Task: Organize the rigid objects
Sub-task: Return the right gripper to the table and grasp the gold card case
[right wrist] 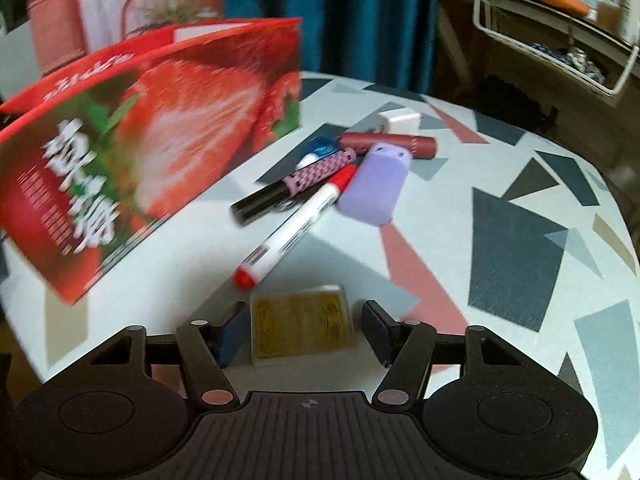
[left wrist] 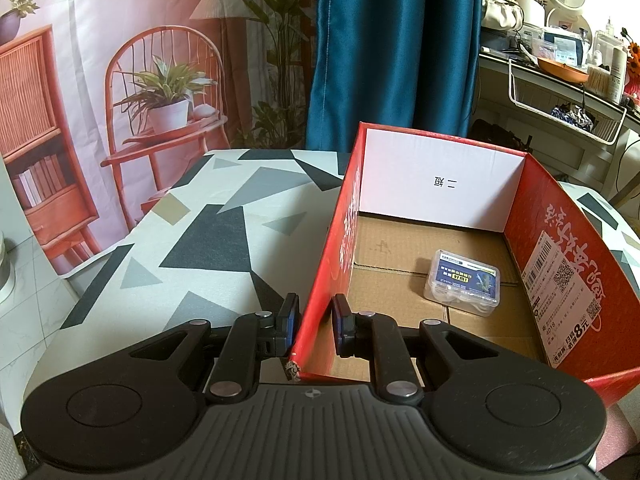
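One red box holding one clear case. On the table: two pens, one maroon tube, one lilac case, one yellow card box, one white block.

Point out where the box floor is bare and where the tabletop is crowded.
Inside the red box, bare cardboard surrounds the clear case, widest toward the white end wall. Crowded: the pile of pens and purple case beside the box.
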Action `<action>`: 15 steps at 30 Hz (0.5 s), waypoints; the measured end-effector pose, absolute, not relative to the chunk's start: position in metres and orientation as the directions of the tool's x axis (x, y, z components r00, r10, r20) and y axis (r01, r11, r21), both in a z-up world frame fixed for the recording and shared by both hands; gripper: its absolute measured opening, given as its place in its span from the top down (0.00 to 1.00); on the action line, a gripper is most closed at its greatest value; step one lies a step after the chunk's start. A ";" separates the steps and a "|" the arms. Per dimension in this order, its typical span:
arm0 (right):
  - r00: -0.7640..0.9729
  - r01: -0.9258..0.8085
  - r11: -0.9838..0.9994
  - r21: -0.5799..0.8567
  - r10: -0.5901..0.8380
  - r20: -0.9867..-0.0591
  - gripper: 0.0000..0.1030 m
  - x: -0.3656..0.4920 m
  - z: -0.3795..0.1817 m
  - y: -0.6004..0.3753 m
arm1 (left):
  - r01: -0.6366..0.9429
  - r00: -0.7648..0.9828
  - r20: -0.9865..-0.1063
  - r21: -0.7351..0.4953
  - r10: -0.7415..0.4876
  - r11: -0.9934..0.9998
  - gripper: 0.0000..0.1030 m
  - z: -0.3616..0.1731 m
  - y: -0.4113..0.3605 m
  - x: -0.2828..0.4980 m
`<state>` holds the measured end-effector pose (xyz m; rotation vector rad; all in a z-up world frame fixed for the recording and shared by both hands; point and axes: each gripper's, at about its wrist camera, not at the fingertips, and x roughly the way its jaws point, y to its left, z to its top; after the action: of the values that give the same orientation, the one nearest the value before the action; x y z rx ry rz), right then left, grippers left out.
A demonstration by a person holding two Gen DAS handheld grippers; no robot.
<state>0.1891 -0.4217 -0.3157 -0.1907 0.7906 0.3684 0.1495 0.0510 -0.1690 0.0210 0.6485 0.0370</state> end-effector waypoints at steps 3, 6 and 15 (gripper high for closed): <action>0.673 -0.355 0.934 -0.034 0.230 -0.703 0.49 0.197 -0.318 -0.423 | -0.028 0.796 -0.603 0.029 0.040 0.999 0.82 -0.169 0.051 0.149; 0.706 -0.314 0.949 -0.037 0.207 -0.677 0.49 0.200 -0.321 -0.424 | -0.028 0.797 -0.603 0.031 0.041 0.999 0.82 -0.170 0.051 0.150; 0.784 -0.217 0.974 -0.059 0.138 -0.605 0.49 0.202 -0.330 -0.415 | -0.028 0.797 -0.603 0.030 0.041 0.999 0.82 -0.170 0.051 0.149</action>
<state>0.2019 -0.4151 -0.3295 -0.1279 0.6424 0.1918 0.1495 0.0511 -0.1699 0.0198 0.6475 0.0371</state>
